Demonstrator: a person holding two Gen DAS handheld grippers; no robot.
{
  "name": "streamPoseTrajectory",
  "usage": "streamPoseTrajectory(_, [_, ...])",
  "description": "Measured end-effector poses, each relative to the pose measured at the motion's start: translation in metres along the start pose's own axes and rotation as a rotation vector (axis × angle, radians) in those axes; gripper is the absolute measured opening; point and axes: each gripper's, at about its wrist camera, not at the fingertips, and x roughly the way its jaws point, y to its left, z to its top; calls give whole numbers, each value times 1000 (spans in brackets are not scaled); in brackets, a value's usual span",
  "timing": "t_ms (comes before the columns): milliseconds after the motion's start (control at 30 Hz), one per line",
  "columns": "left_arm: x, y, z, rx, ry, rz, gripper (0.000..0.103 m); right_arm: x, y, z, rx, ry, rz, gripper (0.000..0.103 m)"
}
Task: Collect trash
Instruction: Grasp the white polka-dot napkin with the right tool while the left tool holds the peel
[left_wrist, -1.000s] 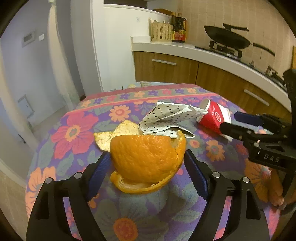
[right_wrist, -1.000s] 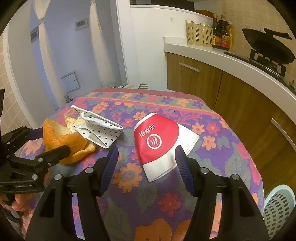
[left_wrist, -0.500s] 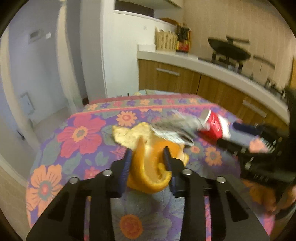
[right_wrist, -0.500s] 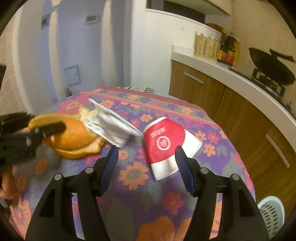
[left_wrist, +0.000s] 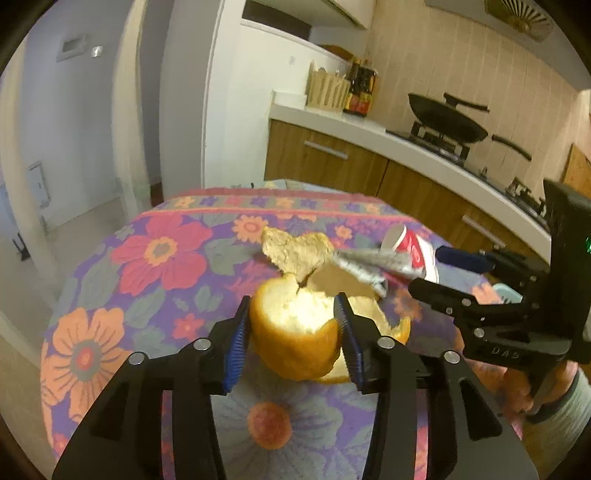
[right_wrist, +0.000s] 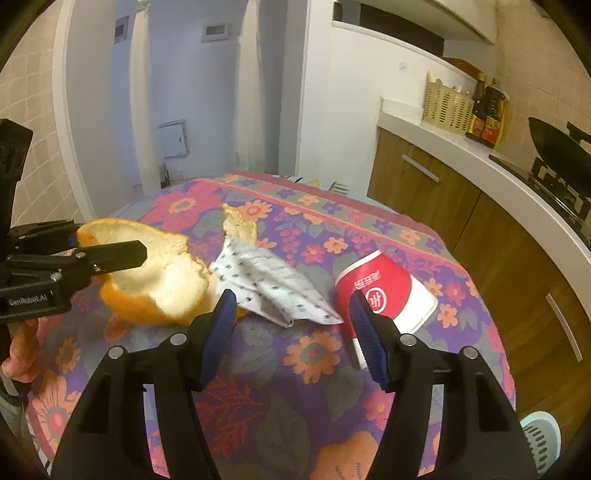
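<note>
My left gripper (left_wrist: 291, 314) is shut on a large orange peel (left_wrist: 295, 339) and holds it just above the flowered tablecloth (left_wrist: 159, 266); the peel also shows in the right wrist view (right_wrist: 155, 280). A crumpled white dotted paper (right_wrist: 273, 284) lies beside the peel. A crushed red and white paper cup (right_wrist: 384, 291) lies on its side to the right of the paper. My right gripper (right_wrist: 288, 306) is open and empty, hovering in front of the paper and cup.
A small light basket (right_wrist: 539, 439) sits on the floor past the table's right edge. Wooden cabinets and a counter (right_wrist: 480, 162) with a wok (left_wrist: 447, 122), bottles and a wicker basket run along the right. A doorway lies behind the table.
My left gripper closed on the orange peel and lifted it, tilting it up. The right gripper drew back slightly and stays open.
</note>
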Motion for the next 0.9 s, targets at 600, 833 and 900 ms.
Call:
streamPoseTrajectory(600, [-9,13,-10,-64,-29,-26,22,34,27,9,-119,83,57,59])
streamPoseTrajectory(833, [-24,24,-6,-110,-69,-31,22,44,19,13,-59,114,52,26])
streamPoseTrajectory(900, [-29,28,-4,-127,-80,-48,22,40,18,13,-54,98,62,11])
